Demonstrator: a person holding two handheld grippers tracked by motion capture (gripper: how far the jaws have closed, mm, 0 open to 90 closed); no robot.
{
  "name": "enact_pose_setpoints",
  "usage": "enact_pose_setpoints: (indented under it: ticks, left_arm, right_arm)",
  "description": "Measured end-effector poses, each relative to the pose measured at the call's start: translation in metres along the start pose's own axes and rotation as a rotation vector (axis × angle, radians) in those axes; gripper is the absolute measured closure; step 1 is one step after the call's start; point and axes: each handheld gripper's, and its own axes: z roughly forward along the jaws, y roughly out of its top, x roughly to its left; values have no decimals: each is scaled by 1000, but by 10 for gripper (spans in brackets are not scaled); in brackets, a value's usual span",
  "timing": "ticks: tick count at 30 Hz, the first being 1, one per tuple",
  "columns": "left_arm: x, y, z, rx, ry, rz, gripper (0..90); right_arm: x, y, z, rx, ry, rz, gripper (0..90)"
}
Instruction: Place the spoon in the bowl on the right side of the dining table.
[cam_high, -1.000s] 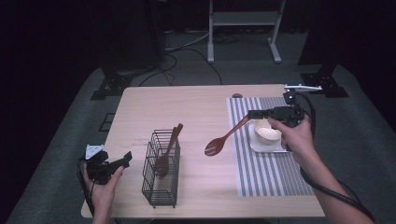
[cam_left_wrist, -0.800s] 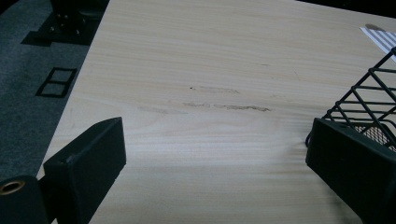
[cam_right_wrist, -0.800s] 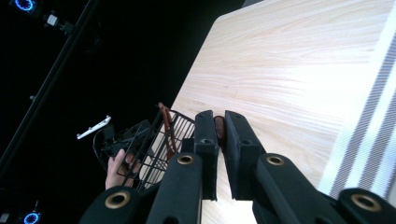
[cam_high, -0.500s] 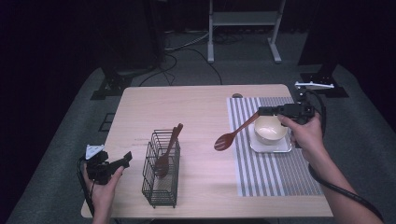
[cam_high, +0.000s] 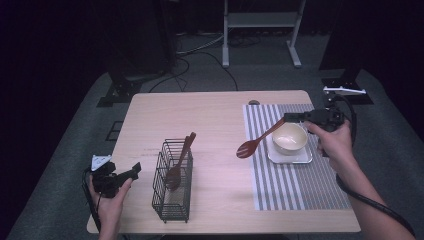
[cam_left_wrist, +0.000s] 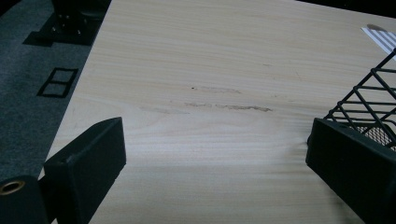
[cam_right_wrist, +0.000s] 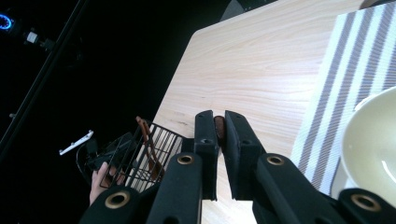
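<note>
Spoon's right next to the bowl now

Right gripper (cam_high: 289, 118) is clamped on the wooden spoon (cam_high: 257, 140) handle, which slants down-left from the bowl (cam_high: 289, 138). Left gripper (cam_high: 131, 171) sits open by the wire basket (cam_high: 172, 185).

A black wire basket (cam_high: 172, 182) stands near the desk's (cam_high: 210, 115) front left corner, a brown wooden spoon (cam_high: 179, 162) leaning inside it. A small dark round spot (cam_high: 254, 102) lies near the desk's far edge. Grey carpet (cam_high: 75, 165) surrounds the desk.
</note>
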Motion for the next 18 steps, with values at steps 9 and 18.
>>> enact_pose_setpoints:
  ticks: [9,18]
  left_arm:
    - [0,0,0,0,0,2,39]
    - [-1,0,0,-1,2,2,39]
  right_arm:
    - [-12,1,-11,-27,-25,21,834]
    - [-22,2,-19,-43,-45,36,834]
